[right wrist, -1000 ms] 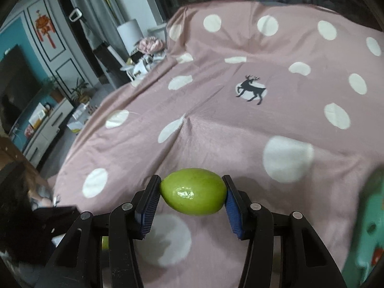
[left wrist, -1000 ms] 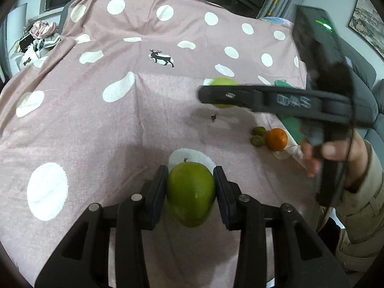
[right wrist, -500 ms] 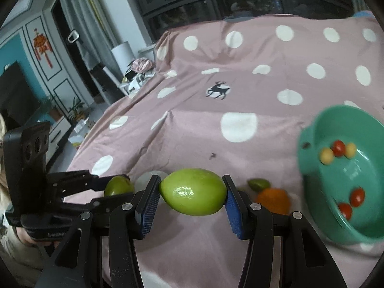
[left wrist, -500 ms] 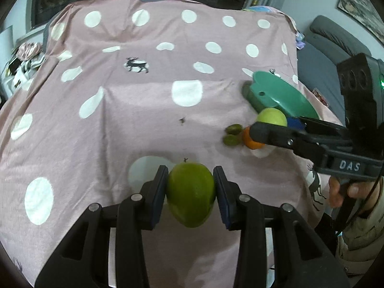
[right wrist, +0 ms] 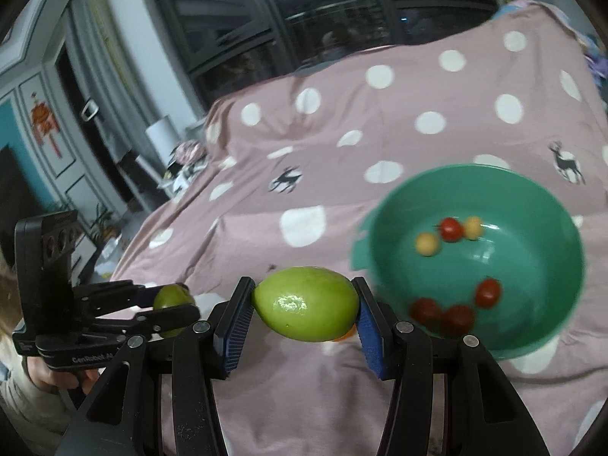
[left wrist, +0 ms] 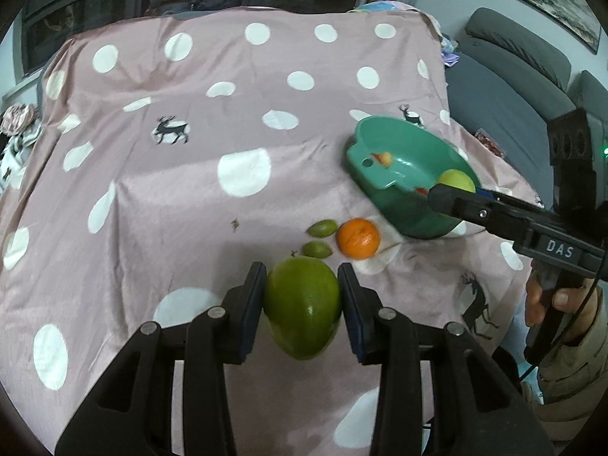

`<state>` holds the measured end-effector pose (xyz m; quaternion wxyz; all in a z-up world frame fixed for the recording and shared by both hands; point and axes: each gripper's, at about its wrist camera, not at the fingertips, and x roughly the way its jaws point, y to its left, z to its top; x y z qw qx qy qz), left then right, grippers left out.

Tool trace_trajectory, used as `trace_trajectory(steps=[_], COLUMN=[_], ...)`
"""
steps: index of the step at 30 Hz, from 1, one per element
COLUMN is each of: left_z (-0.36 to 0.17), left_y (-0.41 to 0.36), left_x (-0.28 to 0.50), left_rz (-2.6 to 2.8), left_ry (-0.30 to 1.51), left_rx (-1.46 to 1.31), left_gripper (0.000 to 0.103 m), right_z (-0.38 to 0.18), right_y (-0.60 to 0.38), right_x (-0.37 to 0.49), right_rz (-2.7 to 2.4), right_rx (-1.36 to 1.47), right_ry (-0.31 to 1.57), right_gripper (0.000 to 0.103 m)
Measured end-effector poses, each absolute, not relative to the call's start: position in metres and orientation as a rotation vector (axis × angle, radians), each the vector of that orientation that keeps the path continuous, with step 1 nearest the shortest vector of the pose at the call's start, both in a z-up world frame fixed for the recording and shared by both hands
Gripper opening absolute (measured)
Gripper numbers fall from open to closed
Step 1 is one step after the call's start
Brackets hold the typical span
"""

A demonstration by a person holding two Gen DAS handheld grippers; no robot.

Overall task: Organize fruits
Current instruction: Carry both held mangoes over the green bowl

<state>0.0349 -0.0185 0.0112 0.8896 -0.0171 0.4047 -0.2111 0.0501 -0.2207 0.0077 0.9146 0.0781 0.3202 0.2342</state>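
My left gripper (left wrist: pixel 302 306) is shut on a dark green mango-like fruit (left wrist: pixel 302 309), held above the pink dotted cloth. My right gripper (right wrist: pixel 304 309) is shut on a lighter green fruit (right wrist: pixel 306 304) just left of the green bowl (right wrist: pixel 532 326). In the left wrist view that same light fruit (left wrist: pixel 456 181) hangs at the bowl's (left wrist: pixel 387 193) near rim. Several cherry tomatoes (right wrist: pixel 450 228) lie inside the bowl. An orange (left wrist: pixel 358 238) and two small green fruits (left wrist: pixel 322 228) sit on the cloth ahead of my left gripper.
The pink cloth (left wrist: pixel 190 190) with white dots covers the whole table. A grey sofa (left wrist: pixel 513 76) stands to the right of it. A person's hand (left wrist: pixel 558 300) holds the right gripper's handle. Clutter lies at the table's far left corner (left wrist: pixel 15 129).
Both grippers have swung right toward the green bowl, each keeping its fruit. The right gripper's fruit now hangs at the bowl; the bowl and orange have come closer in both views.
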Motion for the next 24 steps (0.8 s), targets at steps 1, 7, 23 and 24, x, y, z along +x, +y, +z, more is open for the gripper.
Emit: trace_trajectory(steps=[1, 7, 23, 24], left_z=[0.013, 0.03, 0.033, 0.032], left_y=[-0.022, -0.055, -0.139, -0.143], left_x=[0.037, 0.054, 0.094, 0.096], left_rz=[-0.445, -0.532, -0.679, -0.682], left_ry=[0.838, 0.788, 0.764, 0.766], left_rx=[-0.034, -0.017, 0.03, 0.032], left_gripper=[0.038, 0.038, 0.038, 0.038], right_z=[0.008, 0.009, -0.004, -0.005], right_y=[-0.228, -0.261, -0.31, -0.311], right_x=[0.05, 0.049, 0.05, 0.05], right_rz=[0.466, 0.384, 0.268, 0.267], right_rx=[0.174, 0.207, 0.229, 0.228], right_ry=[0.653, 0.622, 0.604, 0.604], right_gripper=[0.053, 0.053, 0.053, 0.053])
